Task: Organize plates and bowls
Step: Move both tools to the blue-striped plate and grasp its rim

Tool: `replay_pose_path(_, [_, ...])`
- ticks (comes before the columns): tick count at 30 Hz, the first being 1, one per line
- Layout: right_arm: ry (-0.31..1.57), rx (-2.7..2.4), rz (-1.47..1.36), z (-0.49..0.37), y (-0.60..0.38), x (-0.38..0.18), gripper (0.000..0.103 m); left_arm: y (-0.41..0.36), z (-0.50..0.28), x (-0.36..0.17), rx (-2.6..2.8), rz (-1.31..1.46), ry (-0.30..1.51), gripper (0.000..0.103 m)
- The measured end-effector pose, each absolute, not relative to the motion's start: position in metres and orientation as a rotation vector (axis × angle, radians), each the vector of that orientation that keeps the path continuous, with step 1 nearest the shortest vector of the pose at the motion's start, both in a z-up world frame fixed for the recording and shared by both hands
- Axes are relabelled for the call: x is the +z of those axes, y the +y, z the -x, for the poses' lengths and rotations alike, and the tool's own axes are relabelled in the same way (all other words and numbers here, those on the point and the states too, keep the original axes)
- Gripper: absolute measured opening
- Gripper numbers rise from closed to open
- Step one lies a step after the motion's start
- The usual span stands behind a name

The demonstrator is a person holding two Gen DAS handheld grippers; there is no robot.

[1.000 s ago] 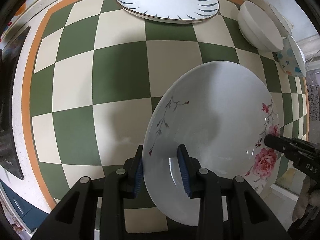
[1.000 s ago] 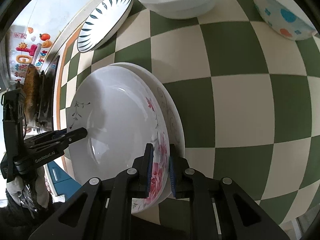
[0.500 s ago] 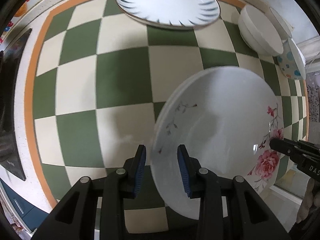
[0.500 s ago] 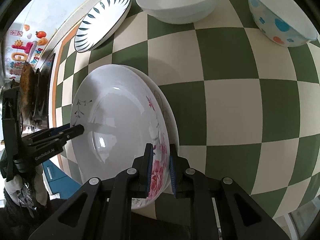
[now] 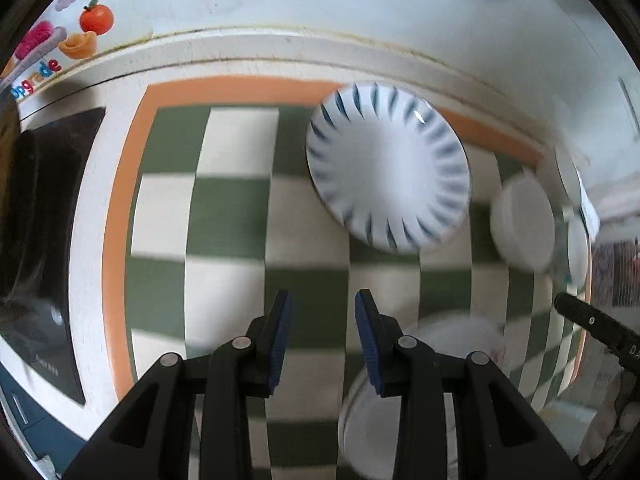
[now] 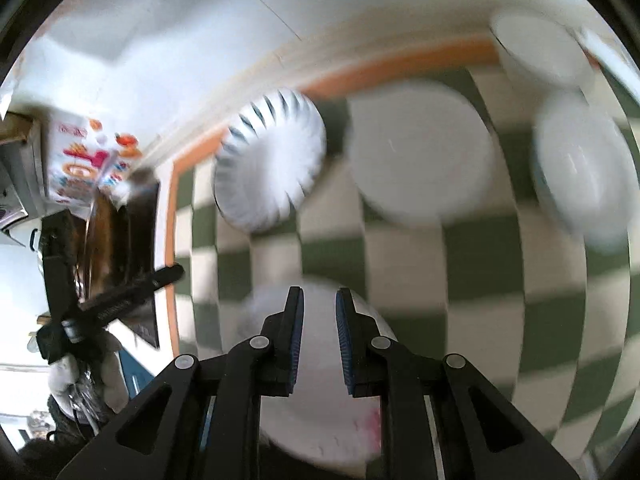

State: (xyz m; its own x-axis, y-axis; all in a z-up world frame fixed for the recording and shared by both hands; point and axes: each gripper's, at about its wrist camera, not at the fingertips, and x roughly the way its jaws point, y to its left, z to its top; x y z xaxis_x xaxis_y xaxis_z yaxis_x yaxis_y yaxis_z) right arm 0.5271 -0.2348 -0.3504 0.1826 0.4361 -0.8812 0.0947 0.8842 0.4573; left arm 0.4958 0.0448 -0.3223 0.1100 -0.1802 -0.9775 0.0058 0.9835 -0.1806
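Note:
Both views are blurred by motion. The white plate with pink flowers (image 6: 320, 408) lies on another plate on the checkered cloth, below my right gripper (image 6: 319, 300), which is open and empty above it. It also shows in the left wrist view (image 5: 452, 344), low right of my left gripper (image 5: 323, 300), which is open and empty. A blue-striped plate (image 5: 388, 168) (image 6: 272, 164) lies at the back. White bowls (image 5: 524, 228) (image 6: 420, 152) and a dotted bowl (image 6: 580, 168) sit at the back right.
The green and cream checkered cloth (image 5: 224, 240) has an orange border (image 5: 116, 208). A black stove top (image 5: 40, 248) lies to the left. A white wall with stickers (image 5: 64, 40) runs behind. The other gripper's finger (image 5: 596, 324) shows at the right.
Both grippers let go of the flowered plate, which now rests on the plate below. Both have lifted and tilted up toward the back wall, with jaws open.

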Motion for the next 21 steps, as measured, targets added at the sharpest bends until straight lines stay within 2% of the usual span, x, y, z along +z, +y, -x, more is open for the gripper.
replay_pose_path(7, [1.396, 0.248, -0.397, -0.633, -0.211, -0.372, 0.019, 0.059, -0.557, -0.358, -0.121, 0.208, 1.522, 0.030])
replay_pose_path(10, [1.458, 0.266, -0.373, -0.668, -0.202, -0.396, 0.019, 0.060, -0.575, -0.378, -0.126, 0.225, 1.563, 0.030])
replay_pose_path(18, [1.575, 0.261, -0.356, -0.706, -0.203, -0.442, 0.020, 0.053, -0.594, -0.404, -0.177, 0.252, 1.597, 0.030])
replay_pose_path(21, [1.614, 0.259, -0.304, -0.708, -0.200, -0.454, 0.019, 0.048, -0.595, -0.404, -0.202, 0.237, 1.587, 0.022])
